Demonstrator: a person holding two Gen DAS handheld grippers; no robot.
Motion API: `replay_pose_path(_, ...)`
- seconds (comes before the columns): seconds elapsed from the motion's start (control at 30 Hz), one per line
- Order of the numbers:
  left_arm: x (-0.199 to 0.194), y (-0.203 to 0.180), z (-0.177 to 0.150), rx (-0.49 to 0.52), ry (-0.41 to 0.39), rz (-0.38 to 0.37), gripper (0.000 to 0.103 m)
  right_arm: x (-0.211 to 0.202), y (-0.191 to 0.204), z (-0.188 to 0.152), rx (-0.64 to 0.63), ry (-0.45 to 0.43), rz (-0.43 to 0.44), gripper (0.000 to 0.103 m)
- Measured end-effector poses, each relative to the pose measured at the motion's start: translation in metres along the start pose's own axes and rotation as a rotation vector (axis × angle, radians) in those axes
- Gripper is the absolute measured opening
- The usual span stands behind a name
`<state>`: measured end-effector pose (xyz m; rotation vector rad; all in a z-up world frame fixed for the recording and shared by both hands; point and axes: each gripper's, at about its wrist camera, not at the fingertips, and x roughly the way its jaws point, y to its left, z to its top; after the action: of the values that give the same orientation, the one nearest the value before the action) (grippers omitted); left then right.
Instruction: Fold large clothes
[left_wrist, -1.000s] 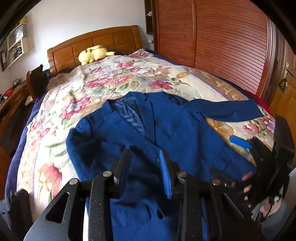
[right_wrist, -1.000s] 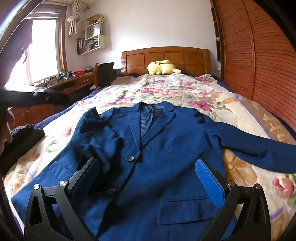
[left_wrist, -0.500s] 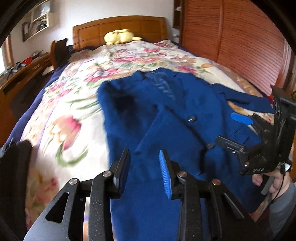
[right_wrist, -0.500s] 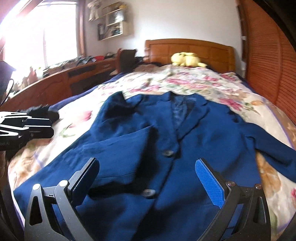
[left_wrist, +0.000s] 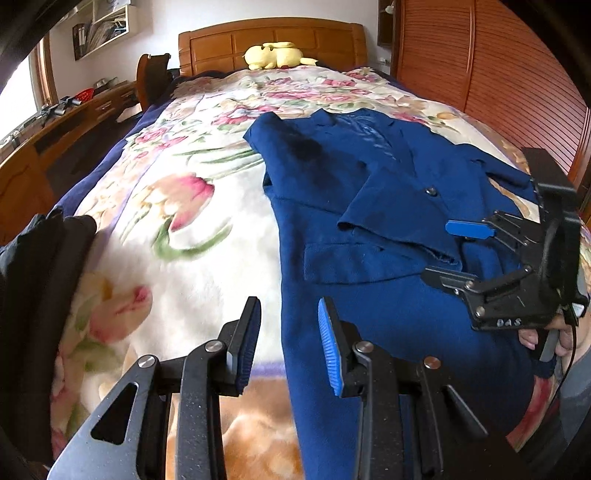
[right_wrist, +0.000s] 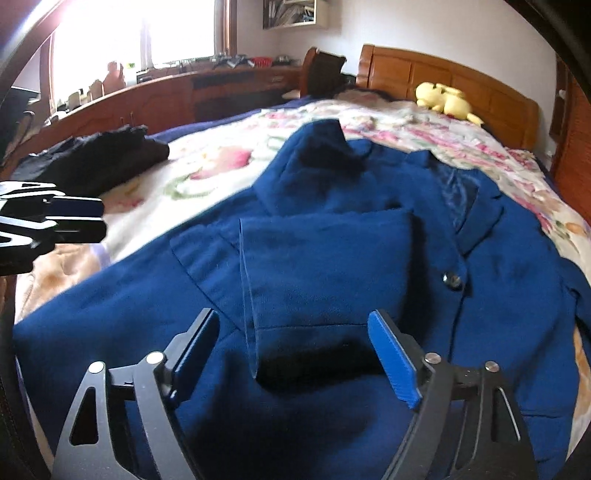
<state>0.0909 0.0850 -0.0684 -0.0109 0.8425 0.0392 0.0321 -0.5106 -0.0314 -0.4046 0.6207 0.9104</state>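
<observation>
The bed (left_wrist: 177, 229) carries a flowered blanket (left_wrist: 192, 258), and the blue jacket (left_wrist: 369, 295) lies front-up across it, collar toward the wooden headboard (left_wrist: 273, 40); compared with a second ago both cameras have swung toward the window side, so the jacket now fills the right half of the left wrist view, where earlier it sat centred. One sleeve (right_wrist: 325, 273) is folded in across the jacket's chest, its cuff edge facing the right gripper (right_wrist: 295, 354); a second ago that sleeve lay bunched along the jacket's side. The long wooden desk (right_wrist: 155, 99) under the window has come into the right wrist view; a dark garment (right_wrist: 96, 162) is heaped on the bed's near corner, and a yellow plush toy (left_wrist: 277, 55) rests by the headboard. The right gripper hovers over the folded sleeve with its jaws spread wide and nothing between them, as wide as before. The left gripper (left_wrist: 288, 343) hangs over the jacket's left edge, jaws parted a moderate gap and empty, unchanged in width; one jacket button (right_wrist: 452, 278) shows beside the sleeve.
</observation>
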Motion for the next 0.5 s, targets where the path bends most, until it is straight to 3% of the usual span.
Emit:
replay_pose_path(0.1,-0.002,0.0,-0.005,0.003,-0.001,0.004,0.033,0.007,-0.005,0.001,0.016,0.04,-0.008,0.08)
replay_pose_path(0.2,-0.003,-0.003,-0.009,0.014,0.0,0.007,0.033,0.008,-0.006,0.003,0.021,0.051,-0.006,0.071)
replay_pose_path(0.3,-0.005,-0.007,-0.012,0.026,0.001,0.011,0.033,0.012,-0.003,0.008,0.018,0.059,-0.003,0.049)
replay_pose_path(0.37,-0.006,-0.011,-0.013,0.029,0.0,0.006,0.033,0.011,-0.004,0.008,0.026,0.054,0.003,0.027)
replay_pose_path(0.5,-0.01,-0.018,-0.012,0.036,-0.007,-0.004,0.033,0.0,-0.024,0.005,0.119,0.014,0.045,0.01)
